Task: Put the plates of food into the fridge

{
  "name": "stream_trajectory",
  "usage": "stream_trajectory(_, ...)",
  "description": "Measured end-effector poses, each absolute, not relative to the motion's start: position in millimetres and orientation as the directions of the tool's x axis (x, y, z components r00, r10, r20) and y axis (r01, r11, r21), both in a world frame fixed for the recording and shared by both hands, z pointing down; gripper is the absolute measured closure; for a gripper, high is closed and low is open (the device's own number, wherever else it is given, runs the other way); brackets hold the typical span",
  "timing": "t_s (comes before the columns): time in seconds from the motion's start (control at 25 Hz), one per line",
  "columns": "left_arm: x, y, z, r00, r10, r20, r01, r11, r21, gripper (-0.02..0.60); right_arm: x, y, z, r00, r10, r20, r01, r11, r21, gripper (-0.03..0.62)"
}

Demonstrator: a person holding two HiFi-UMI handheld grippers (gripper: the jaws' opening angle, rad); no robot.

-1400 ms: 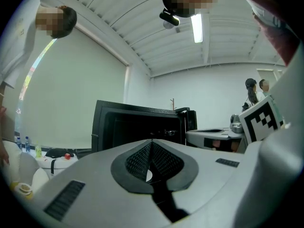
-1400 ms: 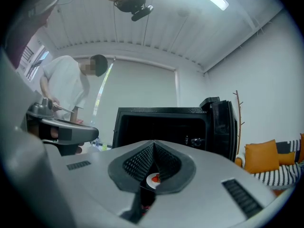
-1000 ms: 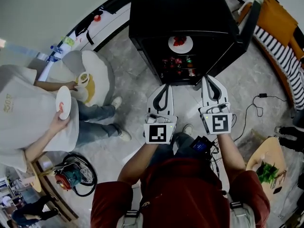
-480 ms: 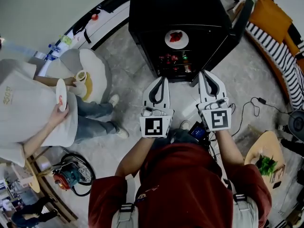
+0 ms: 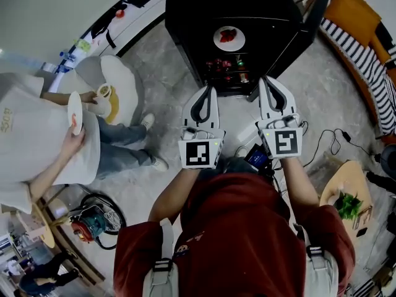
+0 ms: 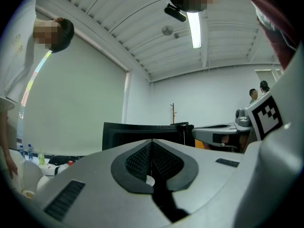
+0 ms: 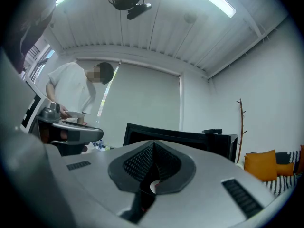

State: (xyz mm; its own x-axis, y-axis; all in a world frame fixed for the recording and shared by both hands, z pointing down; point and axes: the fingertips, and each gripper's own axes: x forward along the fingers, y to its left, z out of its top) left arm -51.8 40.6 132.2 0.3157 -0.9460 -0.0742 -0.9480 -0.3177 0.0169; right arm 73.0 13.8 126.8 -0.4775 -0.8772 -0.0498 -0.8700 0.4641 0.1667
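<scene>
One plate of food (image 5: 229, 38) sits inside the fridge (image 5: 198, 5), a white plate with something red in its middle, on the upper shelf and roughly centred in the opening. Below it, on a lower shelf, stands a row of small drinks (image 5: 228, 77) (cans or bottles, I can't tell which from here). The fridge is black and low, and its door (image 5: 311, 18) is swung open to the right.

Just in front of the opening, the person in the red top holds both tools out side by side, tips pointed at the fridge and apart from each other. The left gripper (image 5: 206, 90) has its jaws pressed together, and its own view shows nothing between them, only the dark ribbed pads meeting at the tip. The right gripper (image 5: 271, 80) is the same: jaws closed on each other and empty. Neither one touches the fridge or the plate.

Off to the left stands a second person in a white shirt, holding another plate (image 5: 74, 112) in one hand, tilted nearly on edge, with a small red mark on it. The other hand holds a cup (image 5: 104, 92) over a round white table (image 5: 131, 79).

To the far right there is an orange cushion (image 5: 356, 11) above striped fabric (image 5: 365, 51). A small wooden table (image 5: 337, 193) with something green on it stands at the person's right side.
</scene>
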Motion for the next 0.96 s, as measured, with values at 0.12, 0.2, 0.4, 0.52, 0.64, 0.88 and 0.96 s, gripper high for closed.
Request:
stream_trajectory(0.12, -52.9, 40.3, 132.5, 0.316, -0.946, -0.071, -0.947, -0.319, 0.029, 0.575, 69.9, 12.7, 123.9, -0.474, -0.878, -0.066, -0.874, 0.461, 0.153, 0.585)
stream_trajectory(0.2, -53.0, 40.0, 133.8, 0.319, -0.945, -0.066, -0.946, -0.322, 0.029, 0.575, 68.6, 11.9, 122.1, -0.472, -0.878, -0.077, -0.877, 0.459, 0.142, 0.585)
stream_trajectory(0.4, -52.8, 37.1, 134.8, 0.322, -0.945, -0.065, -0.945, -0.324, 0.032, 0.575, 70.3, 8.7, 126.0, -0.465, -0.883, -0.062, -0.879, 0.453, 0.148, 0.585)
stream_trajectory(0.52, -52.9, 37.6, 138.3, 0.323, -0.944, -0.064, -0.945, -0.325, 0.032, 0.575, 69.1, 8.6, 127.1, -0.467, -0.881, -0.070, -0.880, 0.455, 0.137, 0.585)
stream_trajectory(0.64, -56.6, 37.6, 139.7, 0.314, -0.947, -0.070, -0.948, -0.316, 0.025, 0.575, 67.9, 7.5, 128.8, -0.467, -0.882, -0.067, -0.880, 0.456, 0.136, 0.585)
stream_trajectory(0.88, -57.3, 38.2, 141.0, 0.317, -0.946, -0.066, -0.948, -0.318, 0.004, 0.575, 68.5, 6.6, 130.7, -0.464, -0.884, -0.061, -0.882, 0.454, 0.128, 0.585)
stream_trajectory(0.96, -56.8, 38.7, 140.6, 0.316, -0.946, -0.066, -0.948, -0.317, 0.005, 0.575, 68.7, 8.2, 129.9, -0.465, -0.883, -0.062, -0.882, 0.456, 0.122, 0.585)
